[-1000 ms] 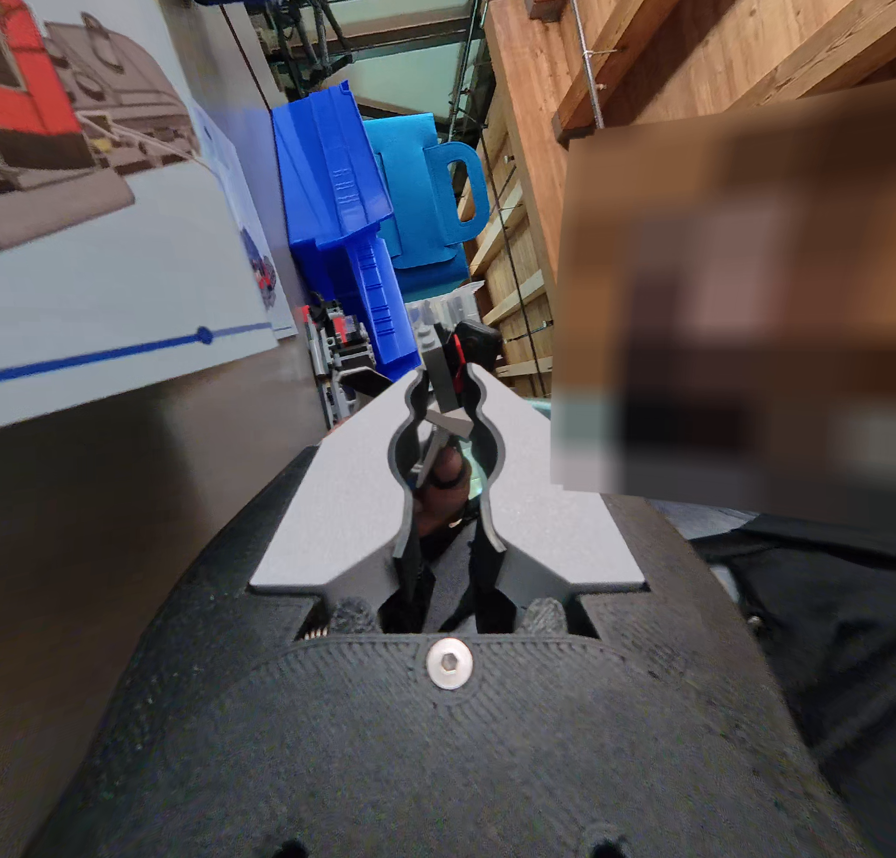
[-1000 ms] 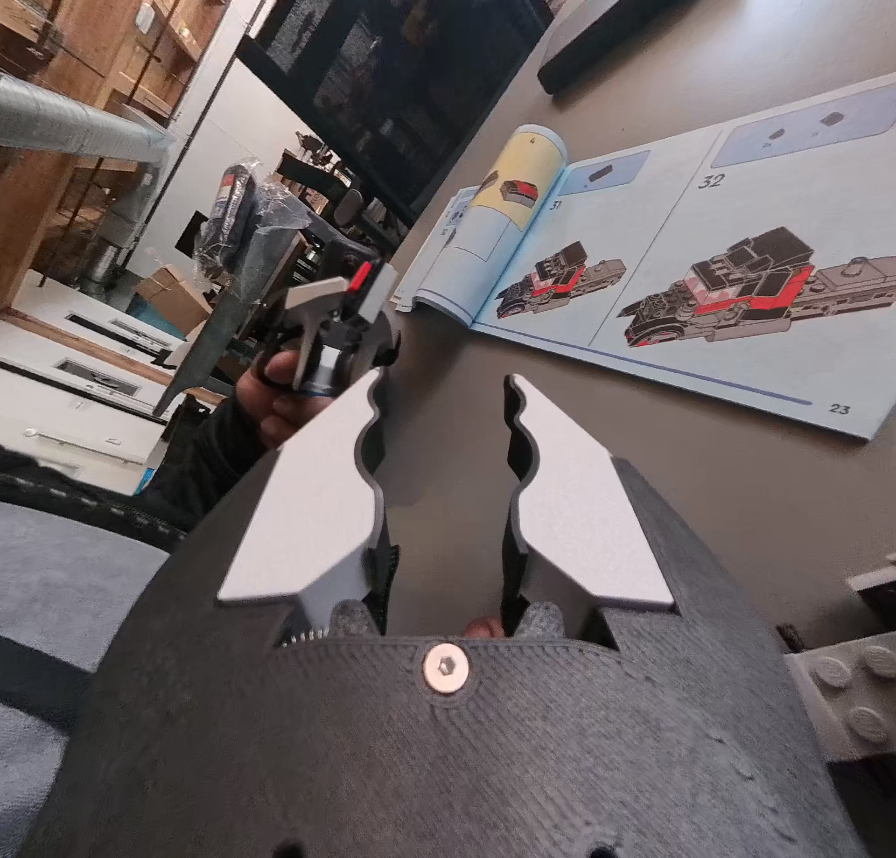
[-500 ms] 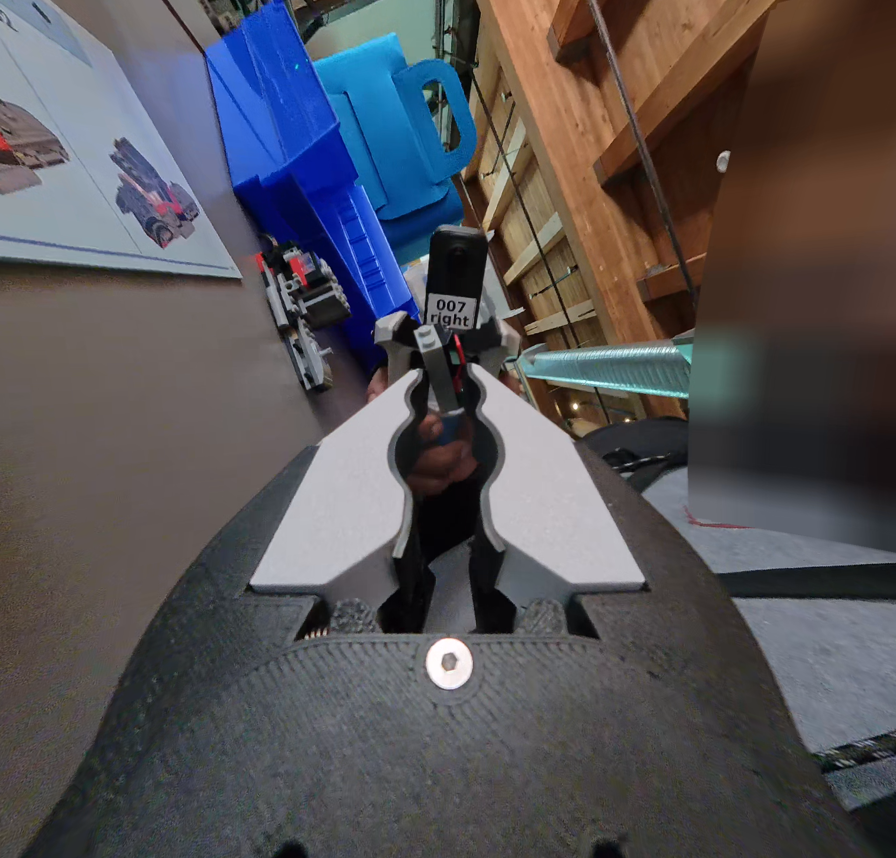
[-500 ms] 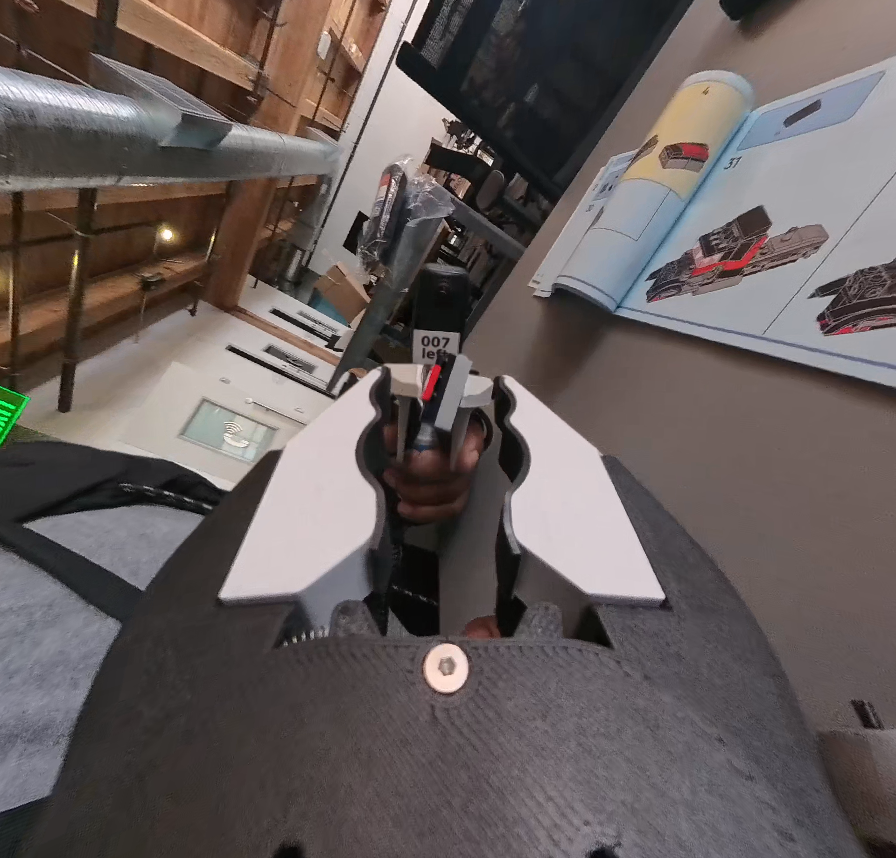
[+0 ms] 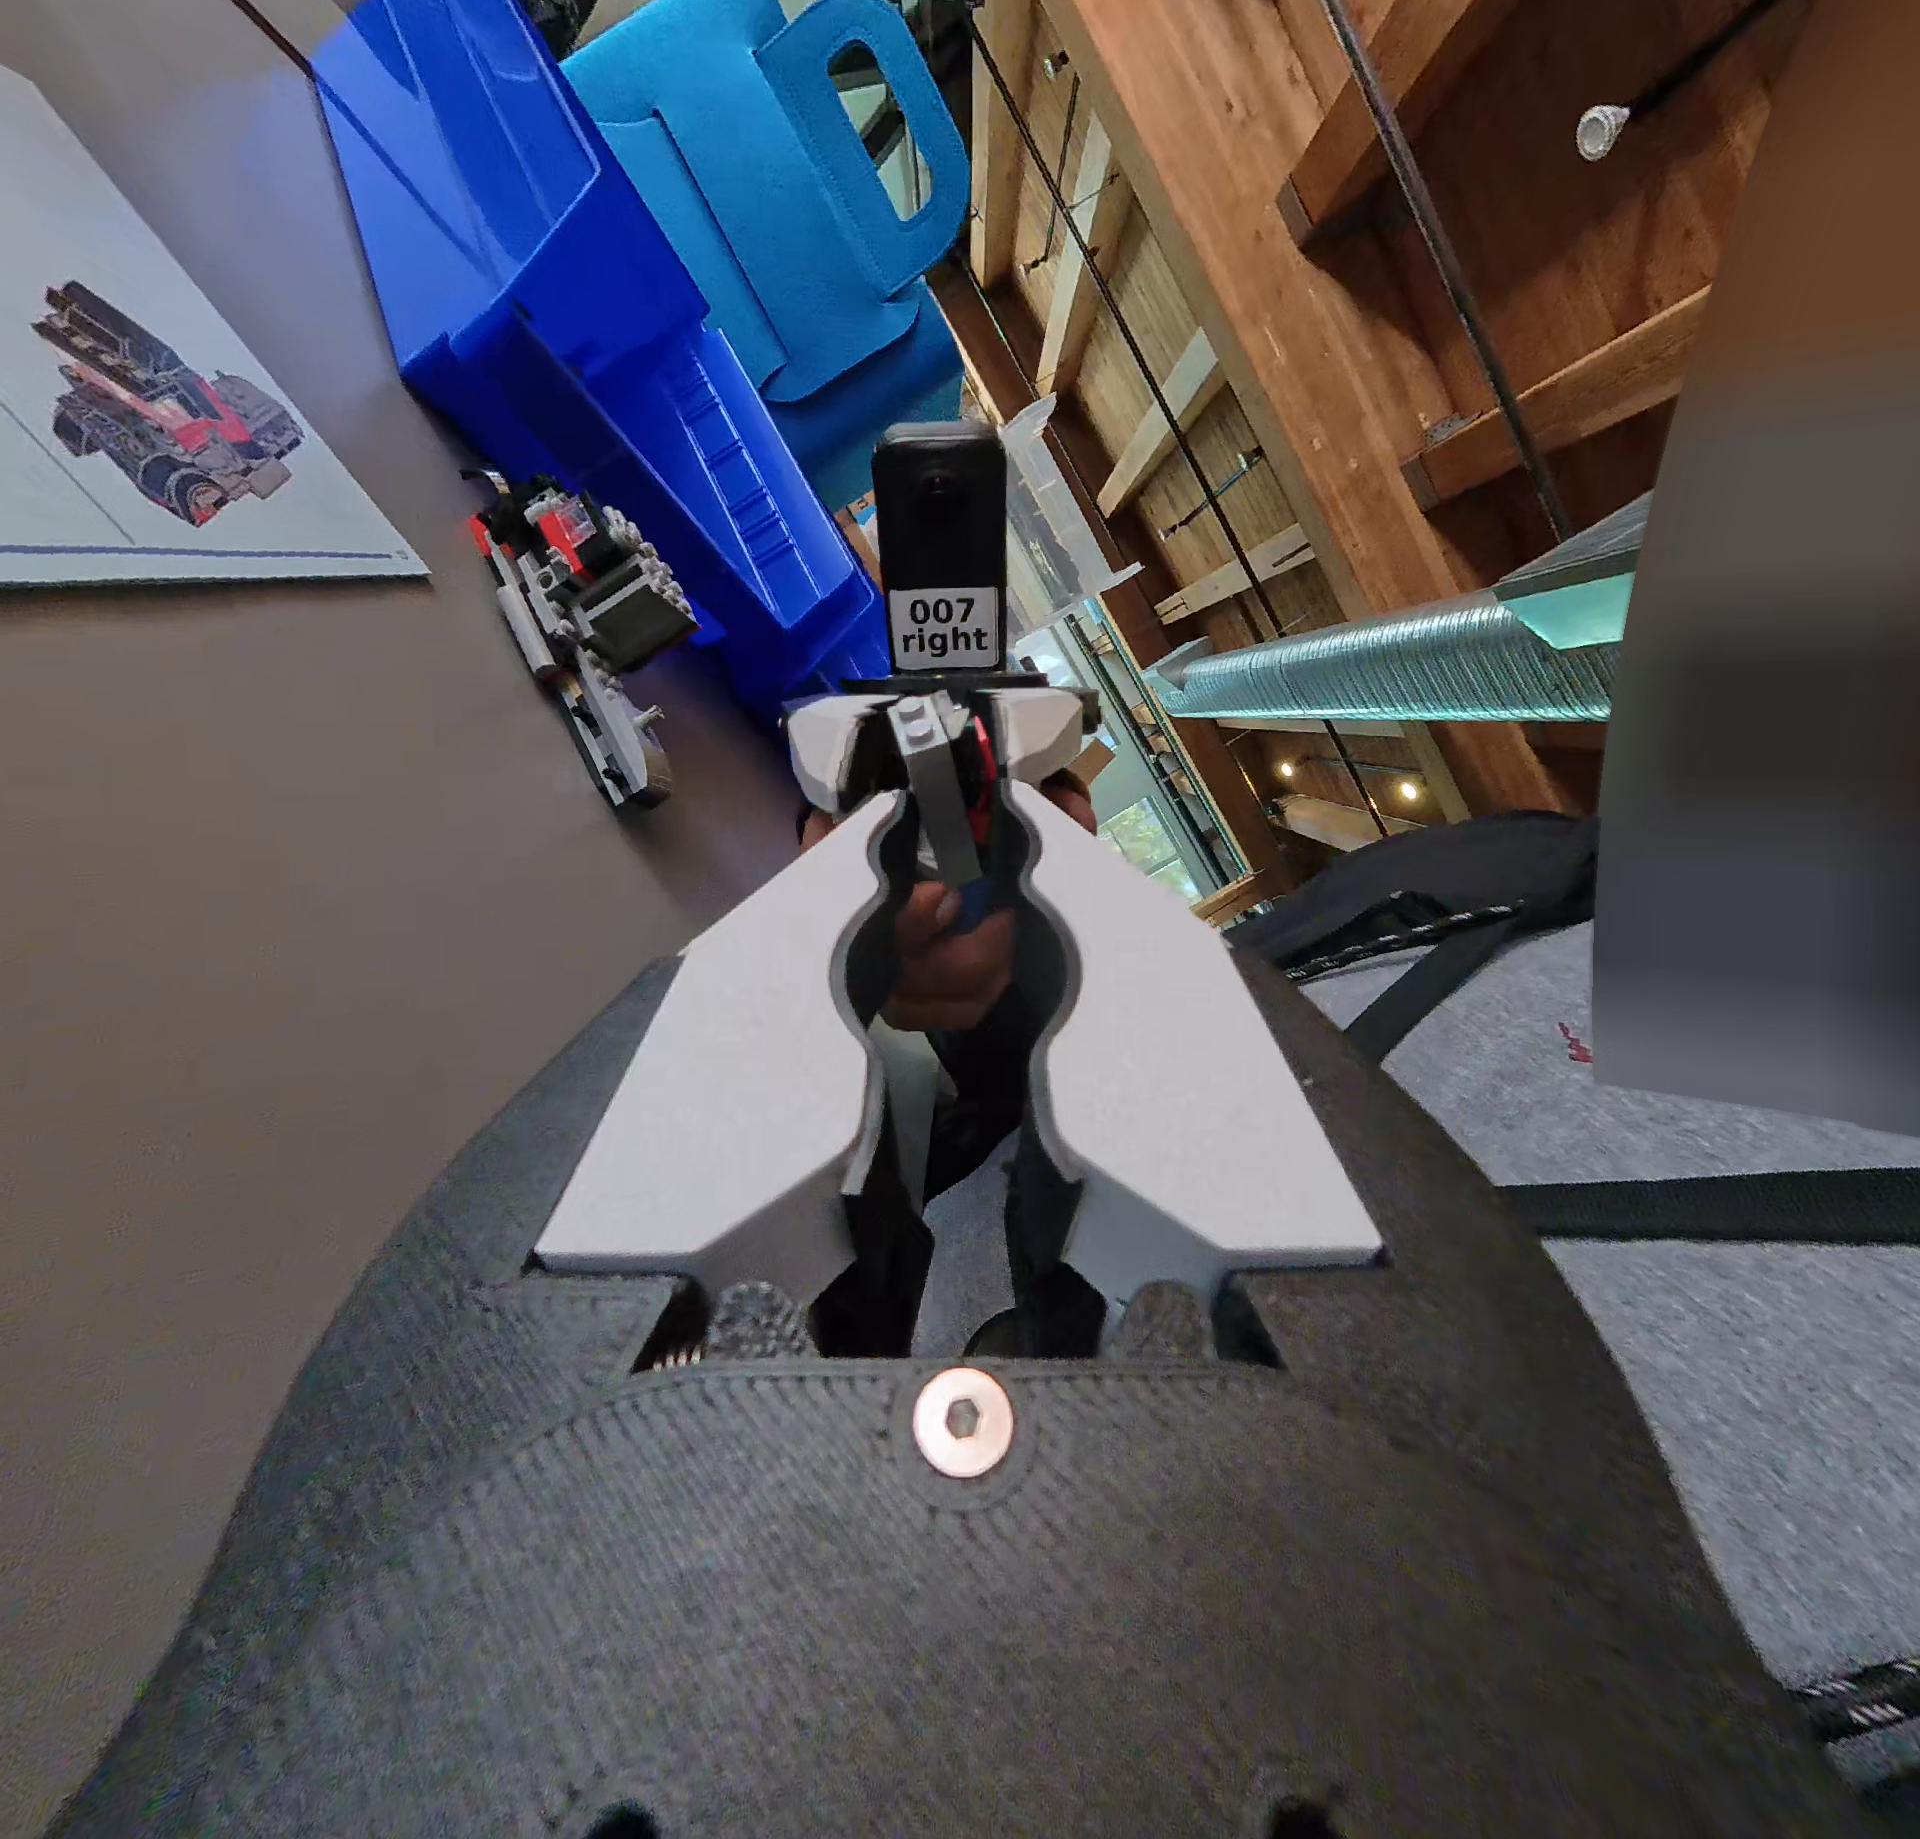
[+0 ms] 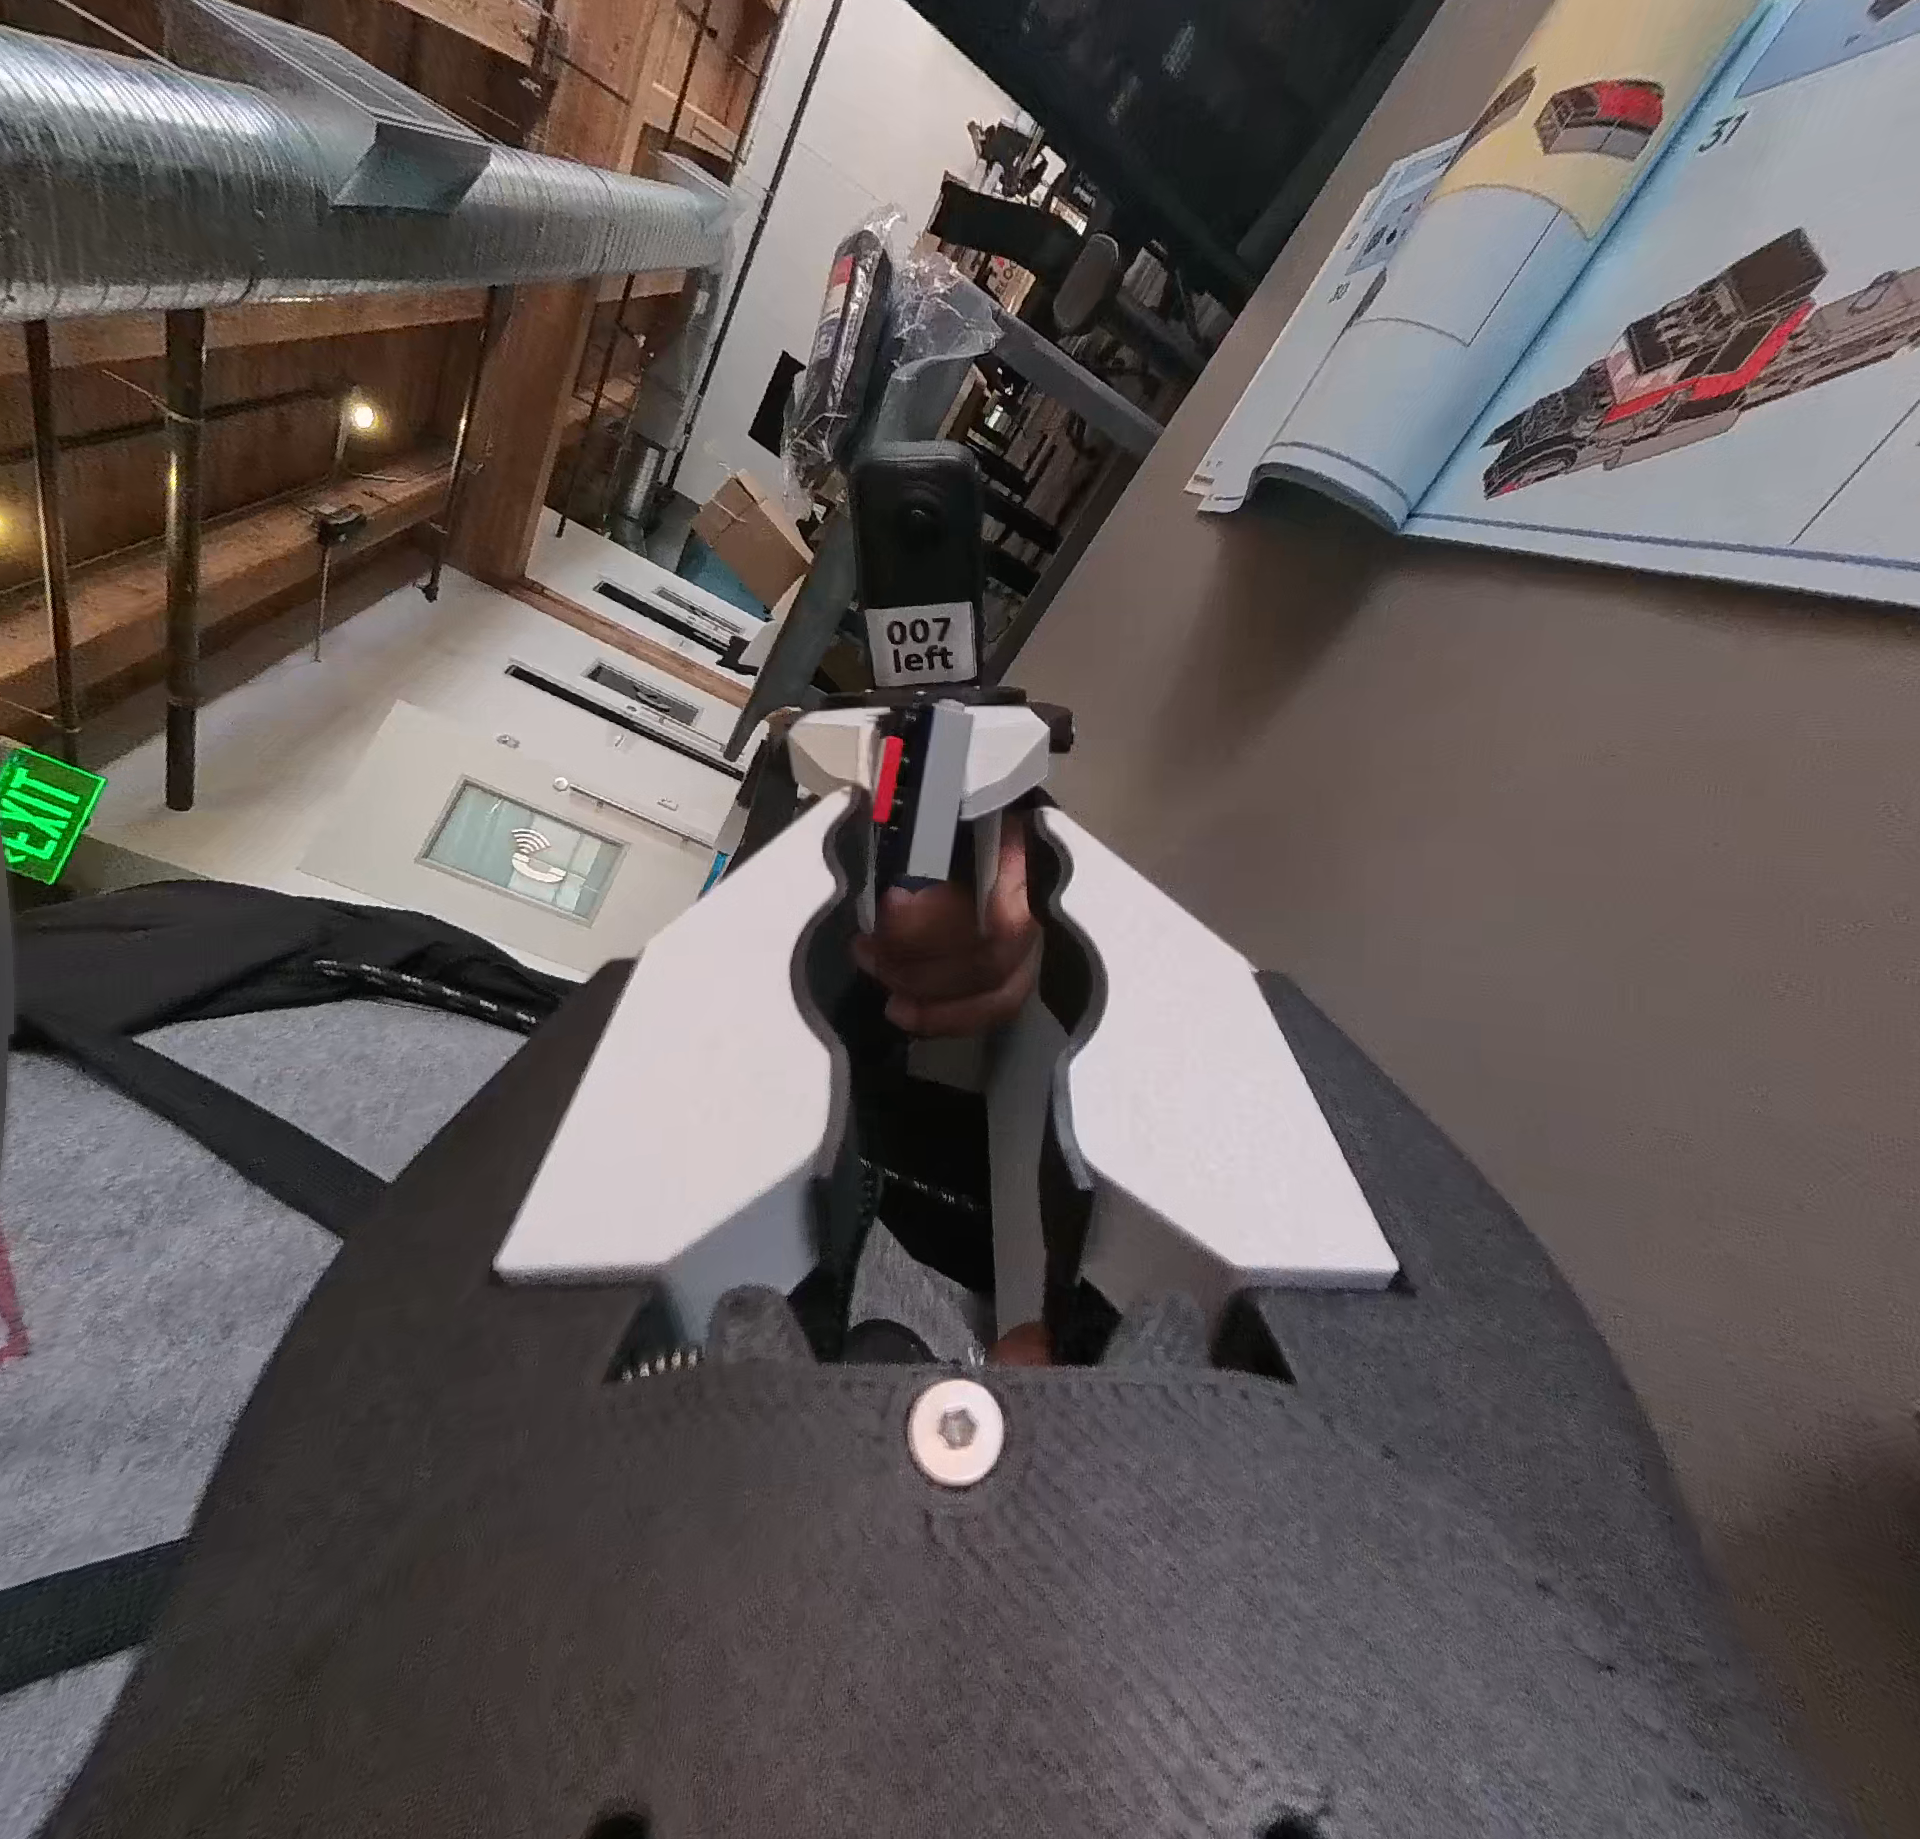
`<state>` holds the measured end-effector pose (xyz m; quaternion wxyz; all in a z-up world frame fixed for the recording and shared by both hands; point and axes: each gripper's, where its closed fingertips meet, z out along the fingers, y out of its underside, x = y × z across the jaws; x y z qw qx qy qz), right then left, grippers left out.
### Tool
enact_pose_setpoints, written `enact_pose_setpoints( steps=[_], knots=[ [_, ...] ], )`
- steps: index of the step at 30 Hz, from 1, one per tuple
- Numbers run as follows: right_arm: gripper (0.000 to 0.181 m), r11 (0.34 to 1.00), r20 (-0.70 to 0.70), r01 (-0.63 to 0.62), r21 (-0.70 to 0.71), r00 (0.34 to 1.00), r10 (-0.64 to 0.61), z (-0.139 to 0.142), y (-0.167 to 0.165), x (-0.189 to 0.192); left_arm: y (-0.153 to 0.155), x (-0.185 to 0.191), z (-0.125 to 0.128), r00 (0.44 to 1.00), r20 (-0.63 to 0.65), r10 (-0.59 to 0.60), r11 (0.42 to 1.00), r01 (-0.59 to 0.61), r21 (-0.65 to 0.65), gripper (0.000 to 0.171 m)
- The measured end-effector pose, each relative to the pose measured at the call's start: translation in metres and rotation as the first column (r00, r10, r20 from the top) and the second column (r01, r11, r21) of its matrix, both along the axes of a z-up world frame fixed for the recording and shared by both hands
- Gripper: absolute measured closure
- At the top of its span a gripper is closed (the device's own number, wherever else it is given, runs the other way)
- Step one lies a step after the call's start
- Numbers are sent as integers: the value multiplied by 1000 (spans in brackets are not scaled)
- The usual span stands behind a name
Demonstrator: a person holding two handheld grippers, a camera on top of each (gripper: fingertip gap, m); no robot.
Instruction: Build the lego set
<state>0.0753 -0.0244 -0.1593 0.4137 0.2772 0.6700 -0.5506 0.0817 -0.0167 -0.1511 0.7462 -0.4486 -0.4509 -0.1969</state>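
Observation:
My left gripper (image 5: 948,833) is shut on a small lego sub-assembly (image 5: 940,792), a grey plate with red and black parts, held up in the air off the table edge. My right gripper (image 6: 943,818) faces it head-on, tip to tip. Its jaws are partly open and flank the same sub-assembly (image 6: 925,802), with a gap still showing on the right side. The left gripper's fingers (image 6: 826,755) show just behind the piece in the right wrist view. The partly built truck (image 5: 582,636) lies on the brown table (image 5: 260,906).
A blue bin (image 5: 520,262) stands just behind the truck, with a light blue bag (image 5: 790,200) beyond it. The open instruction booklet (image 6: 1621,335) lies on the table. A person's grey and black clothing (image 5: 1558,1322) is below the grippers. Both grippers' tips are roughly 15 cm from the partly built truck (image 5: 582,636).
Both grippers have swung to face each other and come together. My right gripper's jaws have narrowed around the sub-assembly that my left gripper keeps holding.

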Motion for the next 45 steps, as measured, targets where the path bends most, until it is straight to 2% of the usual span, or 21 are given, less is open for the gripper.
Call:
enact_pose_setpoints(
  steps=[11,16,24,29,36,40,42,45],
  knots=[
    [152,1000,18,-25,-9,1000,25,0,-1,3,6,3,-1,998,-51,-22,996,18,-86,158],
    [162,998,10,-50,-31,999,50,2,1,7,7,4,-3,995,-95,-17,987,2,-158,158],
    [163,997,-21,-48,-57,999,47,3,2,10,7,6,-3,987,-160,-32,972,-7,-237,158],
    [163,997,-29,-37,-61,999,35,2,2,10,6,4,-4,985,-172,-31,969,-12,-246,158],
    [164,998,-52,-17,-58,999,14,1,2,8,6,2,-4,988,-155,-24,978,-9,-206,158],
    [163,997,3,-2,-73,1000,2,6,2,3,4,-2,0,995,-103,-2,996,-8,-91,158],
    [157,995,36,15,-102,999,-11,12,3,-2,1,-5,6,995,-101,18,999,-20,-29,158],
    [154,992,51,40,-116,998,-34,14,8,-9,0,-6,6,996,-89,30,999,-31,-10,158]
  ],
)
